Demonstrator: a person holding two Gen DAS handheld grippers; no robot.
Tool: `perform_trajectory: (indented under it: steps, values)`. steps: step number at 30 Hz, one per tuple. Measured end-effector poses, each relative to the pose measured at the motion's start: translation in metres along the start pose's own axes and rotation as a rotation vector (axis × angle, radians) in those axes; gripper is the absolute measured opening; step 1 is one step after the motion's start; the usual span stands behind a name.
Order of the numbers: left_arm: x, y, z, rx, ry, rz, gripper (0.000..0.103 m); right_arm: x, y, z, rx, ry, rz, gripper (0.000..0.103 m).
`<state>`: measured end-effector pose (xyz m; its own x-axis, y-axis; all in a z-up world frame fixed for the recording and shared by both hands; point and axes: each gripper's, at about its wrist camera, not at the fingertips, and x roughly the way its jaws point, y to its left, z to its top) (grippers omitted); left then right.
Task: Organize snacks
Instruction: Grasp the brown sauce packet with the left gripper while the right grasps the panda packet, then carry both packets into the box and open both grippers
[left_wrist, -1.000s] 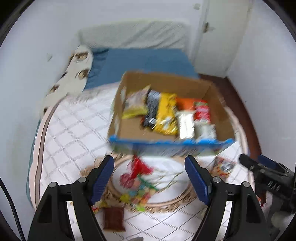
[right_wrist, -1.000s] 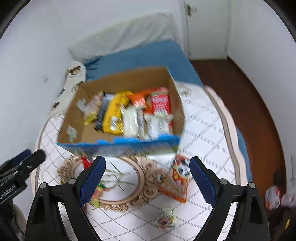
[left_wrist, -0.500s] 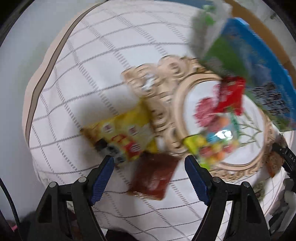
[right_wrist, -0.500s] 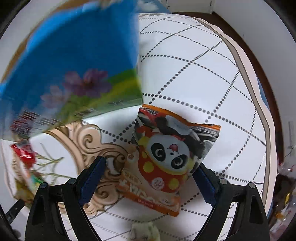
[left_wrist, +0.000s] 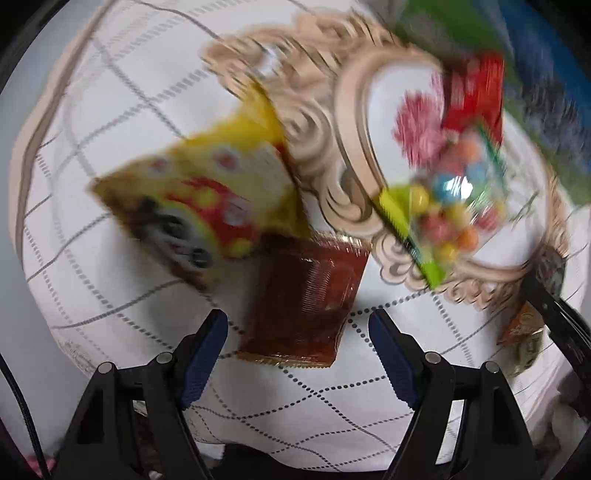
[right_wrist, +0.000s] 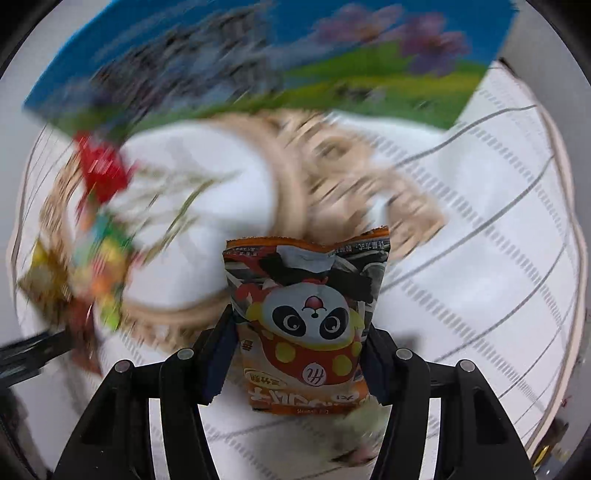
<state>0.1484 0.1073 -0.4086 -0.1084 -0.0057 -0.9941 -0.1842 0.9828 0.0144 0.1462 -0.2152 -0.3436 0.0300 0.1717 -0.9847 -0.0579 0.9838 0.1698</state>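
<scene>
1. Your right gripper (right_wrist: 297, 354) points down at the white checked bedspread (right_wrist: 498, 229). Its jaws have just been closing and now stand narrow around the orange panda snack packet (right_wrist: 306, 321), a finger against each side edge. A second ago they stood wide, high above the bed.
2. That packet lies on the bedspread just beside the printed beige frame (right_wrist: 288, 184), below the blue side of the cardboard box (right_wrist: 258, 55).
3. Your left gripper (left_wrist: 297, 347) has dropped close to the bedspread too. Its jaws stand wide, as before, straddling the near end of a dark red packet (left_wrist: 314, 295) without pressing it.
4. A yellow panda packet (left_wrist: 207, 192) lies touching the red one's far left corner; a clear bag of coloured candy balls (left_wrist: 447, 218) rests on the frame print.
</scene>
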Motion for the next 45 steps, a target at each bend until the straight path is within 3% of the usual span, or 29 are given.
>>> perform_trajectory:
  steps: [3,4,6,14,18,23,24,25,27,28,34,39,45]
  values:
    - [0.016,-0.007,0.002,0.02,-0.001,0.031,0.074,0.002,0.01,-0.013,-0.027,0.026,0.017,0.062]
    - [0.018,-0.008,0.001,0.024,-0.018,0.033,0.061,0.003,0.012,-0.016,-0.031,0.034,0.022,0.062]
    - [0.019,-0.013,-0.004,0.042,-0.028,0.033,0.054,0.005,0.015,-0.023,-0.035,0.053,0.034,0.062]
    - [0.02,-0.064,-0.045,0.13,0.015,-0.056,0.054,0.01,0.018,-0.063,-0.037,0.12,0.075,0.063]
    - [0.034,-0.085,-0.05,0.177,0.032,-0.03,0.056,0.011,0.011,-0.067,0.013,0.127,0.103,0.073]
    - [0.042,-0.091,-0.048,0.176,0.012,-0.018,0.055,0.01,0.012,-0.071,-0.02,0.123,0.059,0.074]
    - [0.041,-0.092,-0.046,0.177,0.008,-0.019,0.054,0.01,0.01,-0.058,-0.027,0.12,0.051,0.074]
    - [0.04,-0.094,-0.048,0.178,0.003,-0.018,0.054,0.011,0.015,-0.063,-0.037,0.113,0.04,0.074]
    - [0.034,-0.098,-0.047,0.185,-0.007,-0.016,0.054,0.013,0.027,-0.072,-0.052,0.09,-0.001,0.061]
    - [0.032,-0.099,-0.048,0.189,-0.012,-0.018,0.054,0.011,0.029,-0.074,-0.055,0.075,-0.009,0.061]
    - [-0.018,-0.109,-0.047,0.212,-0.068,-0.079,0.054,-0.015,0.026,-0.074,0.009,0.037,0.084,0.057]
    - [-0.083,-0.108,-0.039,0.218,-0.149,-0.159,0.054,-0.07,0.022,-0.066,0.039,-0.045,0.168,0.057]
    - [-0.155,-0.12,-0.003,0.238,-0.238,-0.26,0.054,-0.135,0.009,-0.033,0.057,-0.15,0.248,0.057]
